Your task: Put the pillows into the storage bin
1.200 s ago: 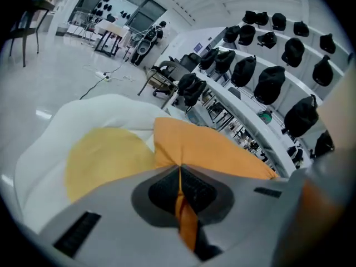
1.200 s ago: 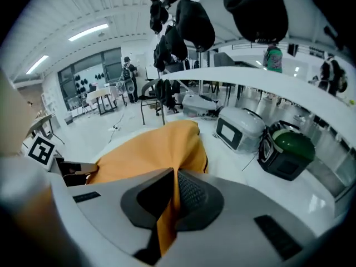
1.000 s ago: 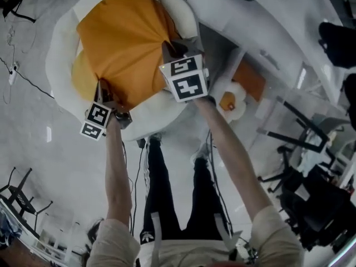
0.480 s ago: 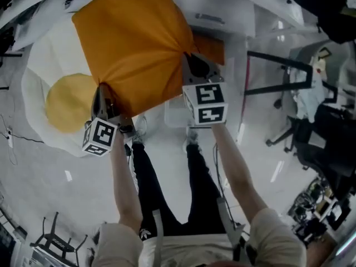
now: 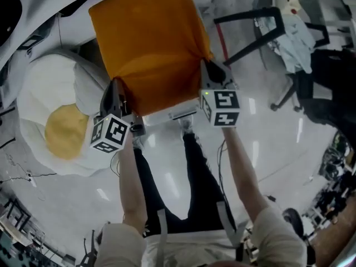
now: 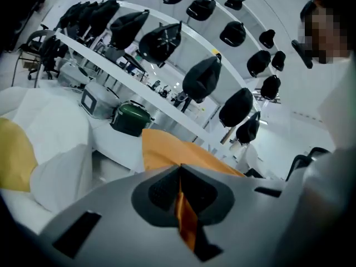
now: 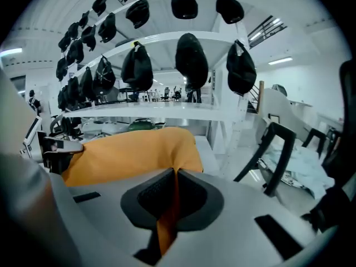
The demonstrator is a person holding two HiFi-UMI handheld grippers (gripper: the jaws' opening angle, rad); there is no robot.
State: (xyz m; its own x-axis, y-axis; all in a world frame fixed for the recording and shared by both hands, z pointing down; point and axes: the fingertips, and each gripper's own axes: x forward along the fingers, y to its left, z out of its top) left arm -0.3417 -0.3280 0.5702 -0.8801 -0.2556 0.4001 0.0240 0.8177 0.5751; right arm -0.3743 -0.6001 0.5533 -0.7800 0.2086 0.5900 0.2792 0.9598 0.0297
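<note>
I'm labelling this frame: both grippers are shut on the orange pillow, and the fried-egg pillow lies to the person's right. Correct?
Not quite. The head view shows the fried-egg pillow lying to the person's left, beyond the left gripper. The rest stands: left gripper and right gripper are both shut on the orange pillow.

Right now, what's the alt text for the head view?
The left gripper and right gripper are shut on the near edge of an orange pillow held out in front of the person. A white fried-egg pillow with a yellow yolk lies at the left.
</note>
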